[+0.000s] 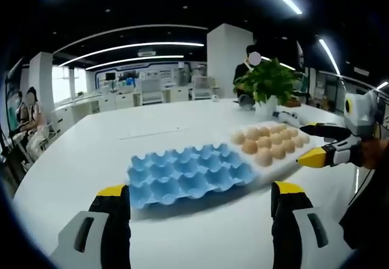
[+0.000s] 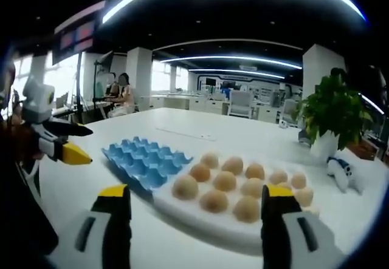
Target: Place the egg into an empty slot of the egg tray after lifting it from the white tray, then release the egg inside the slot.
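Both grippers are just hovering above the white table [image 1: 79, 160], pointed at the trays, nothing in either one. In the left gripper view, the left gripper [image 1: 200, 196] is held low and level in front of the blue egg tray [image 1: 188, 173], jaws spread wide, yellow tips well apart and touching nothing. The tray's slots all look empty from here. The right gripper [image 1: 319, 144] comes in from the right side of that view, angled in toward the white tray [image 1: 292, 163], its yellow-tipped jaws apart and the near tip hanging just beside the eggs [image 1: 267, 141], not gripping any.

In the right gripper view, the right gripper [image 2: 193, 199] sits right over the near edge of the white tray [image 2: 194, 217], jaws wide, with the eggs [image 2: 234, 181] lying in rows between and beyond the tips. Can't tell whether a tip brushes an egg. The blue egg tray [image 2: 143, 160] is right up against the white one on its left, and the left gripper [image 2: 73, 144] pokes in past it with its jaws parted. A potted plant [image 2: 331, 114] stands behind the trays
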The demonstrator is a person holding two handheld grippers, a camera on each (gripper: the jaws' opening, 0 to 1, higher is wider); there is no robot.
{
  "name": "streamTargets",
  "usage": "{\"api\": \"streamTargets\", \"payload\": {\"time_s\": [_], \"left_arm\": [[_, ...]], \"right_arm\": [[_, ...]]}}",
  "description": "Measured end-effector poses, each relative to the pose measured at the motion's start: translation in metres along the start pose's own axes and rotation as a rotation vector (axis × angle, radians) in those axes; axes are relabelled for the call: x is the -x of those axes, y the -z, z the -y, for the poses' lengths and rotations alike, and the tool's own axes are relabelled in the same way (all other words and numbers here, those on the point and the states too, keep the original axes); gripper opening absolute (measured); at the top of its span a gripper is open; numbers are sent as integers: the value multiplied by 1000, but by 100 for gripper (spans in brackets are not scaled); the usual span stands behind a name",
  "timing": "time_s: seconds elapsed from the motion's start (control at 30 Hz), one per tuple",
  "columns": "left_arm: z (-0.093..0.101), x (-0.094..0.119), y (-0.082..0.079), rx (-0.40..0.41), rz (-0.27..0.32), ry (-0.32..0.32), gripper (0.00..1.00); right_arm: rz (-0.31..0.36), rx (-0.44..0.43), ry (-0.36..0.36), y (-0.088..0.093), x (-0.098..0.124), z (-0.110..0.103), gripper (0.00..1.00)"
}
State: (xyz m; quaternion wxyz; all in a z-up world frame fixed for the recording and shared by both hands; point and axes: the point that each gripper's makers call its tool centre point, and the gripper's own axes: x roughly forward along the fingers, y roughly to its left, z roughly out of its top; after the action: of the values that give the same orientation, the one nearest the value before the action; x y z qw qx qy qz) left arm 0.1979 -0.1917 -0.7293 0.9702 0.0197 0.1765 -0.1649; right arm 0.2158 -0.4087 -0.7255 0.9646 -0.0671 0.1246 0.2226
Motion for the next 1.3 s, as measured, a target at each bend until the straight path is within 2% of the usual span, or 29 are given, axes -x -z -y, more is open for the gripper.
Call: {"api": "streamTargets", "payload": {"time_s": [1.3], "left_arm": [[-4,-1,1,-5,-6,-3,98]], "right_arm": [[-4,-14,15,2,1,3,90]]}}
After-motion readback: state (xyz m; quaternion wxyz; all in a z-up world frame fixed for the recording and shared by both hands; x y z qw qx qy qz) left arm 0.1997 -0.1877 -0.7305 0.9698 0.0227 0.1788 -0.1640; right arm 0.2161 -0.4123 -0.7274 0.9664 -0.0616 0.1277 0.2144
